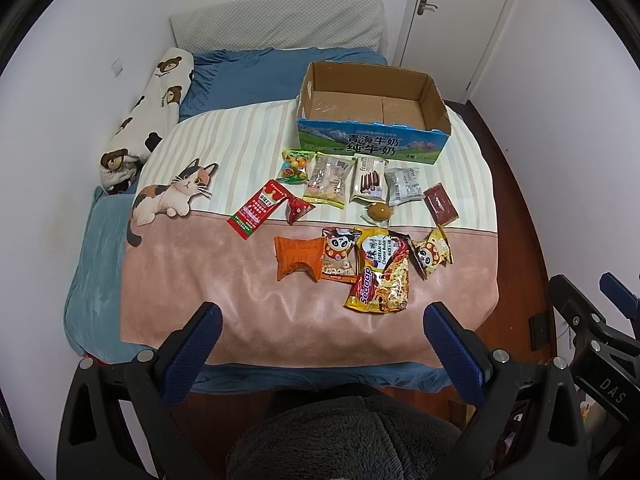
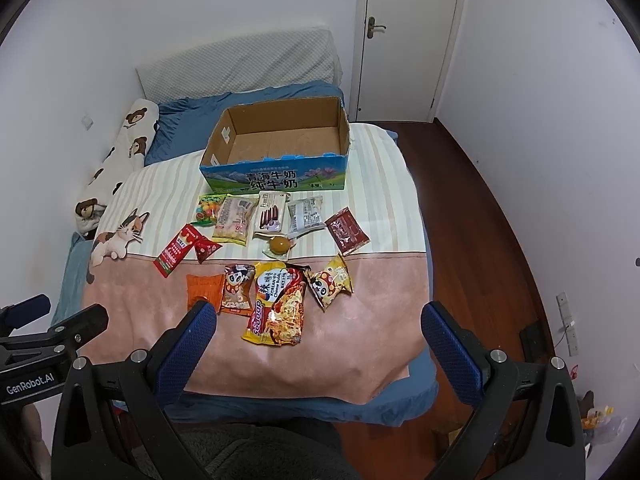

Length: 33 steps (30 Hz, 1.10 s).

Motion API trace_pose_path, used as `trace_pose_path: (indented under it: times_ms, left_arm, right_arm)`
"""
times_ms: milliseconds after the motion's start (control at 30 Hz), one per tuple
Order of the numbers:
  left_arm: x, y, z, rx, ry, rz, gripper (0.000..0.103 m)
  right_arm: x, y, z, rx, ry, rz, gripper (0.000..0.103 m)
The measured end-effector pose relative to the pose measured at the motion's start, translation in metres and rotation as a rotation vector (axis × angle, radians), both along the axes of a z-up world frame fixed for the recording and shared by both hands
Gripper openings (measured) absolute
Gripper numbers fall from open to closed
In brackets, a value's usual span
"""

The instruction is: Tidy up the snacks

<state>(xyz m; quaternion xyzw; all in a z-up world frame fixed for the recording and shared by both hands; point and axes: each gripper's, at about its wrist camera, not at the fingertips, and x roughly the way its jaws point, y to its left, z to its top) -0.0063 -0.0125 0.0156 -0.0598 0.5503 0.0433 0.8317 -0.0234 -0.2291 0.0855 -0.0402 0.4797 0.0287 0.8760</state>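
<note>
Several snack packets lie on a bed blanket in front of an empty cardboard milk box. Among them are a yellow noodle pack, an orange packet, a long red packet, a candy bag and a dark red sachet. My left gripper hangs open above the bed's near edge, holding nothing. My right gripper is open too, just short of the noodle pack, and shows at the right edge of the left wrist view.
A bear-print pillow lies along the left wall and a white headboard cushion at the back. A closed door stands behind the bed. Dark wooden floor runs along the right side. A grey fleece garment fills the bottom.
</note>
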Motion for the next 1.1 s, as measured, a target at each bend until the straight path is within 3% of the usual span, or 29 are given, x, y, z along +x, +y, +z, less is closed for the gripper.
trace_pose_path:
  times_ms: [1100]
  left_arm:
    - [-0.0009, -0.0007, 0.0014, -0.006, -0.012, -0.004, 0.103]
  right_arm:
    - [0.0014, 0.0054, 0.0055, -0.011, -0.018, 0.011, 0.103]
